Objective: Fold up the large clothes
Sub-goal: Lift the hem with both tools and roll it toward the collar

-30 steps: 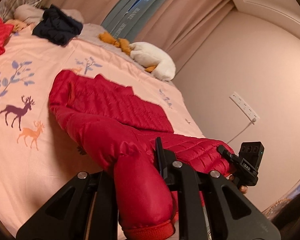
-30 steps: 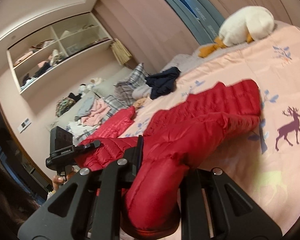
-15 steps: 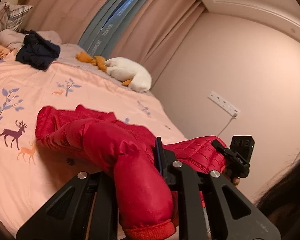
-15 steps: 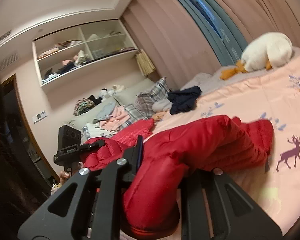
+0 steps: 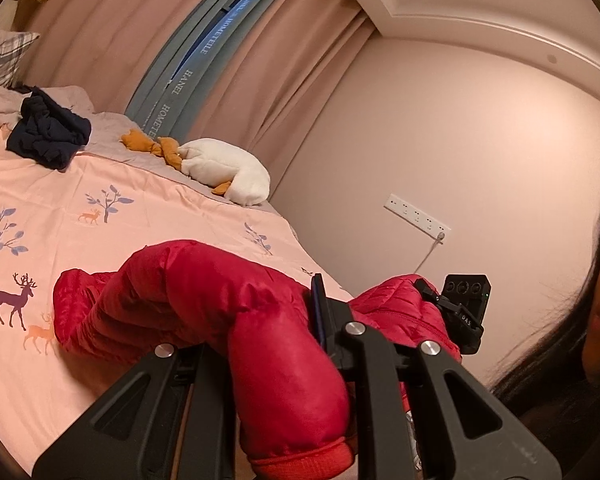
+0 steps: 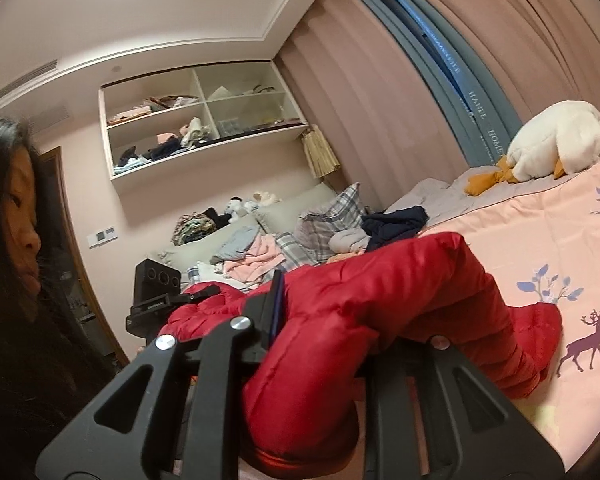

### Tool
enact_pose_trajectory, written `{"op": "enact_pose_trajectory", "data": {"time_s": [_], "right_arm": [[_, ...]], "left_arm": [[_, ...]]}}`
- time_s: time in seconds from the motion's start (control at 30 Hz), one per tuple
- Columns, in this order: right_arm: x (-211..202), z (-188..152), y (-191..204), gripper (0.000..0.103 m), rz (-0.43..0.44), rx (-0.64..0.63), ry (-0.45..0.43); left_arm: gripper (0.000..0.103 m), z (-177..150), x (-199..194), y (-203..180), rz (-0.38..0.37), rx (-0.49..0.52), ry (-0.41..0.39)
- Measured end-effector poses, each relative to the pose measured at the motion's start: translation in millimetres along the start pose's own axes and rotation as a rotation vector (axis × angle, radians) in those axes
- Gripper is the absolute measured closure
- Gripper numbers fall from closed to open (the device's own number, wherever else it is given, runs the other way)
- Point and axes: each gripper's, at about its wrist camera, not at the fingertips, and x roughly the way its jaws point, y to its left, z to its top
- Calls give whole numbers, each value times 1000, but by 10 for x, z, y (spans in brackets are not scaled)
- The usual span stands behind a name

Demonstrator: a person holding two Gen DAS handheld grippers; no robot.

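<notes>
Pink bedding printed with deer and leafy sprigs covers the bed (image 5: 148, 216), and the red puffer jacket (image 5: 204, 304) now hangs mostly above it. A second ago its body lay spread flat across the cover; now both sleeves are hoisted and only the far end of the jacket rests bunched on the bed. My guess is the jacket is being lifted to shake it out or carry it over into a fold, so folding proper has not yet begun.

Left tongs (image 5: 276, 392) are clamped on one sleeve near its cuff; right tongs (image 6: 316, 364) are clamped on the other sleeve the same way.

Count: one red jacket with two gripped sleeves, two tongs, one white plush goose (image 5: 224, 170), one dark navy garment heap (image 5: 48, 136), one wall power strip (image 5: 416, 216), one person (image 6: 16, 208)
</notes>
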Motion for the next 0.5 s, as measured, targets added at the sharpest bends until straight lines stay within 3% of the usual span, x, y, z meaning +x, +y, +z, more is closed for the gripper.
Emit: {"op": "enact_pose_trajectory", "data": {"time_s": [0.3,0.5], "right_arm": [[266,26,-353,83,-139,76,26],[484,-1,-614,83,-221,98,50]], "left_arm": [[88,51,210,330,121,-112,-3],[88,93,411,515,202,-135,14]]}}
